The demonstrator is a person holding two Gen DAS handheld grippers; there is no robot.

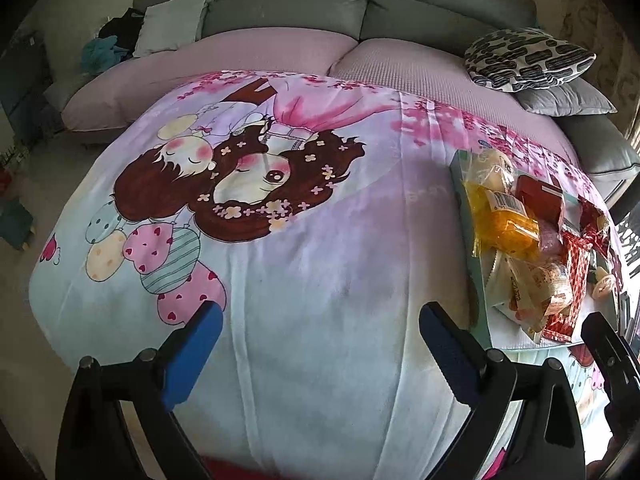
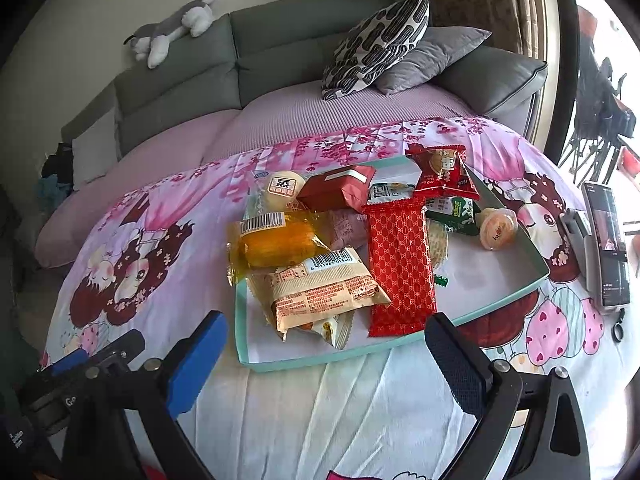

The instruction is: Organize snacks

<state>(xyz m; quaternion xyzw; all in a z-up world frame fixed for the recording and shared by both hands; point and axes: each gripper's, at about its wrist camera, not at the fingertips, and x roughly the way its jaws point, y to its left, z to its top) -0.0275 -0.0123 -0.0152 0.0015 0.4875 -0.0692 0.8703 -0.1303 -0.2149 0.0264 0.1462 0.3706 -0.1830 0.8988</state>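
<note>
Both the left claw (image 1: pixel 320 344) and right claw (image 2: pixel 328 352) are wide open and empty; shiny snack packets (image 2: pixel 400 264) fill the shallow pale green tray (image 2: pixel 516 292)

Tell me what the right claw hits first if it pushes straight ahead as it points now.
Likely the near rim of the teal tray, then the beige snack packet lying just inside it. The right claw is open and empty; depth is uncertain in this fisheye view.

The counter (image 2: pixel 304 432) is covered by a cartoon-print cloth (image 1: pixel 304 280) in pink, lilac and pale blue. A shallow teal-rimmed tray (image 2: pixel 502 294) rests on the cloth and holds the wrapped snacks. At the right edge, a phone (image 2: pixel 608 240) lies beside a small grey device (image 2: pixel 576 226).
</note>
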